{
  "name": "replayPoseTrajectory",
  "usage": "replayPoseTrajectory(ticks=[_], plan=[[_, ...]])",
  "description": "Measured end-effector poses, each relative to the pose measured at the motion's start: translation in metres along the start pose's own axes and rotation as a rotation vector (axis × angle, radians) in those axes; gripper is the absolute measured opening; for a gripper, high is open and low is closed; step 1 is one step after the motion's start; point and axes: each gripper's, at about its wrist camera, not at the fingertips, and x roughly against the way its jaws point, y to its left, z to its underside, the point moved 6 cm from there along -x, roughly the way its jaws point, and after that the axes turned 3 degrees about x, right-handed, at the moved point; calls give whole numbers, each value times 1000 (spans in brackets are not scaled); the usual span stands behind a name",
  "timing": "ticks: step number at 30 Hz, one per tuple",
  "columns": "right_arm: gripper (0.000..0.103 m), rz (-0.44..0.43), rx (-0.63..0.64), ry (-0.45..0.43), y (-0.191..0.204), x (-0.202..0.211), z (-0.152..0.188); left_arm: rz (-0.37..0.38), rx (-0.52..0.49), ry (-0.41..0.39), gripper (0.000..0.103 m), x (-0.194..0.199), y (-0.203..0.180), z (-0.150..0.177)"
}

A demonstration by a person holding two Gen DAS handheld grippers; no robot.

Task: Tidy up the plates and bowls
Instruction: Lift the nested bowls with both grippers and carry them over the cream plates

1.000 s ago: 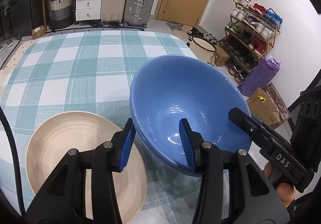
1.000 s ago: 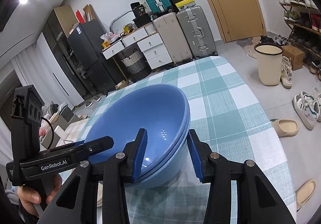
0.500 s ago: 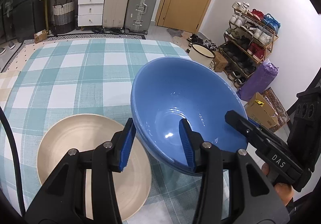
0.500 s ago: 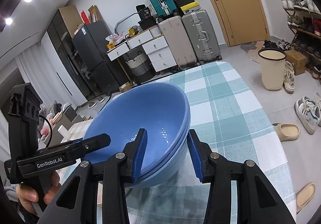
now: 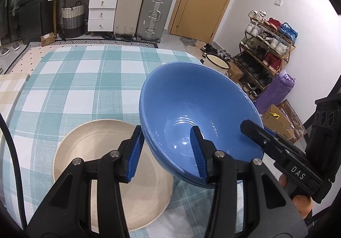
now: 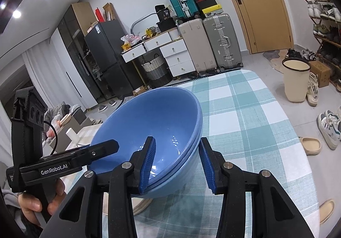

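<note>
One round cream plate (image 5: 110, 176), matte with faint concentric rings, lies flat on the teal-and-white checked tablecloth (image 5: 85, 80). Just right of it are two glossy blue bowls (image 5: 198, 123), nested and tilted above the cloth. The left gripper (image 5: 168, 152) straddles their near rim, its ribbed blue pads parted; whether they touch the wall I cannot tell. The right gripper (image 6: 177, 165) straddles the opposite rim, likewise spread.

Table under a teal-and-white checked cloth (image 5: 85, 80)

We see a round cream plate (image 5: 89, 152) lying on its near part.
</note>
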Motion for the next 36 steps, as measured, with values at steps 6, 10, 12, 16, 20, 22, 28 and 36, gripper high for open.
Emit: replayPoseTrajectory(ticks=[6,10,12,16,20,22,28,36], plan=[[43,-1,24,1,13,-2,2,-2,18,-8,42,9,12,2],[43,-9,34,3,21,-5,4,-14,26,-19,42,14,20,2],[43,-19,39,13,24,-9,5,-27,27,-28,42,18,24,1],[43,-36,50,23,32,-14,7,-27,43,-37,42,24,35,0],[43,-40,64,25,40,-17,8,-31,56,-42,42,27,44,0],[43,-41,66,26,44,-19,8,-31,60,-45,42,29,48,-1],[43,-62,78,17,54,-23,7,-48,69,-61,42,41,60,0],[43,-92,102,36,75,-39,9,-92,94,-77,42,55,85,-1]])
